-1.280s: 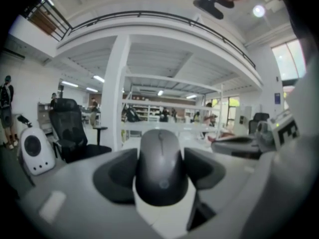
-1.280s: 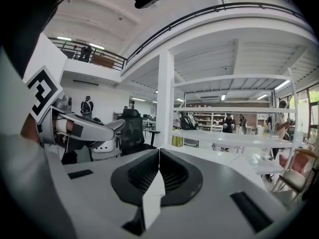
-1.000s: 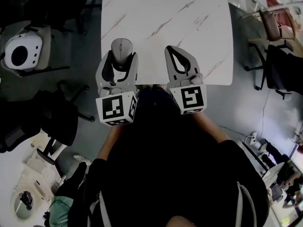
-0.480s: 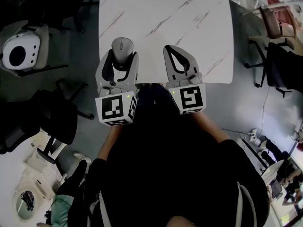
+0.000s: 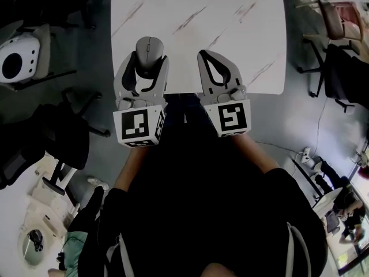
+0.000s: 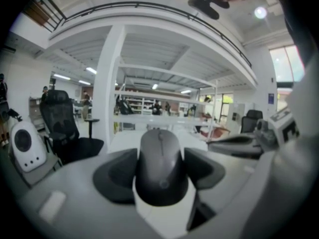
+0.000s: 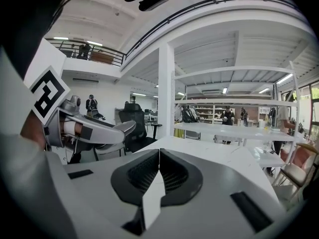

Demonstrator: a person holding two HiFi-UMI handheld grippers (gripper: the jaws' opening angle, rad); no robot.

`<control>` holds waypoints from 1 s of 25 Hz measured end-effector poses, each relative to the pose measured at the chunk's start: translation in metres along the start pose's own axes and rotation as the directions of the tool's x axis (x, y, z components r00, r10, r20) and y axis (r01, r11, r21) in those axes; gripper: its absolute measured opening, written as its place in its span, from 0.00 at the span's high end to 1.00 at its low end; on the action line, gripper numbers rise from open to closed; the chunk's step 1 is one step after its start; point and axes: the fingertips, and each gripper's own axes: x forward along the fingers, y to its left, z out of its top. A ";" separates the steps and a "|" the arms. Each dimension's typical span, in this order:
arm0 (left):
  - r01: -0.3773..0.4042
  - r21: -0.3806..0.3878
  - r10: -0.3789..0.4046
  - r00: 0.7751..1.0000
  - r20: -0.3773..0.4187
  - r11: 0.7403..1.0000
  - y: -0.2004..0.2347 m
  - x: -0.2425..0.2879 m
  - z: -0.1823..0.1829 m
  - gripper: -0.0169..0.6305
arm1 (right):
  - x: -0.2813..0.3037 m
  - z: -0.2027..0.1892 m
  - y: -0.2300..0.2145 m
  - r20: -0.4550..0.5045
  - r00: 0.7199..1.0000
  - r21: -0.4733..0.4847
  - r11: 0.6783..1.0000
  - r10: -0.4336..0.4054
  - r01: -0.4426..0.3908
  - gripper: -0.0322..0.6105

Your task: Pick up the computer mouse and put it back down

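Observation:
A grey computer mouse (image 5: 149, 55) is over the near left part of the white marbled table (image 5: 230, 16). My left gripper (image 5: 148, 60) is shut on it, one jaw on each side. In the left gripper view the mouse (image 6: 160, 163) fills the gap between the dark pads. I cannot tell whether it touches the tabletop. My right gripper (image 5: 206, 54) hovers just right of it over the table's near edge. Its jaws are shut with nothing between them, and the pads meet in the right gripper view (image 7: 159, 151).
The table's near edge (image 5: 190, 92) runs just under both grippers. Black office chairs (image 5: 57, 137) and a white rounded device (image 5: 20, 59) stand on the floor to the left. More chairs (image 5: 340, 51) are on the right.
The left gripper, still closed on the mouse, has sunk slightly toward the table. The right gripper has stayed put. The head view has shifted a little.

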 end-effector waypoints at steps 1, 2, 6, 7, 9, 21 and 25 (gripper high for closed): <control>0.006 -0.002 -0.006 1.000 -0.007 1.000 -0.002 0.003 -0.004 0.52 | -0.001 -0.003 -0.001 -0.005 1.000 0.007 1.000 0.000 0.000 0.92; 0.011 -0.005 -0.012 1.000 -0.014 1.000 -0.004 0.006 -0.008 0.52 | -0.001 -0.006 -0.001 -0.011 1.000 0.010 1.000 0.001 -0.001 0.92; 0.020 -0.021 -0.021 0.998 -0.056 1.000 -0.003 0.017 -0.028 0.52 | 0.000 -0.018 0.002 -0.039 0.999 0.002 1.000 0.015 -0.015 0.92; 0.021 -0.025 -0.023 0.997 -0.069 0.999 -0.002 0.020 -0.035 0.52 | 0.000 -0.021 0.003 -0.045 0.999 0.001 1.000 0.020 -0.019 0.92; 0.021 -0.030 -0.024 0.995 -0.100 0.999 -0.002 0.026 -0.050 0.52 | 0.000 -0.027 0.005 -0.060 0.998 0.001 1.000 0.027 -0.027 0.92; -0.018 -0.052 0.003 0.960 -0.279 0.998 0.006 0.043 -0.138 0.52 | 0.004 -0.051 0.016 -0.103 0.993 0.008 0.998 0.064 -0.064 0.92; -0.027 -0.049 0.009 0.943 -0.332 0.998 0.006 0.048 -0.162 0.52 | 0.004 -0.057 0.017 -0.113 0.991 0.007 0.998 0.068 -0.068 0.92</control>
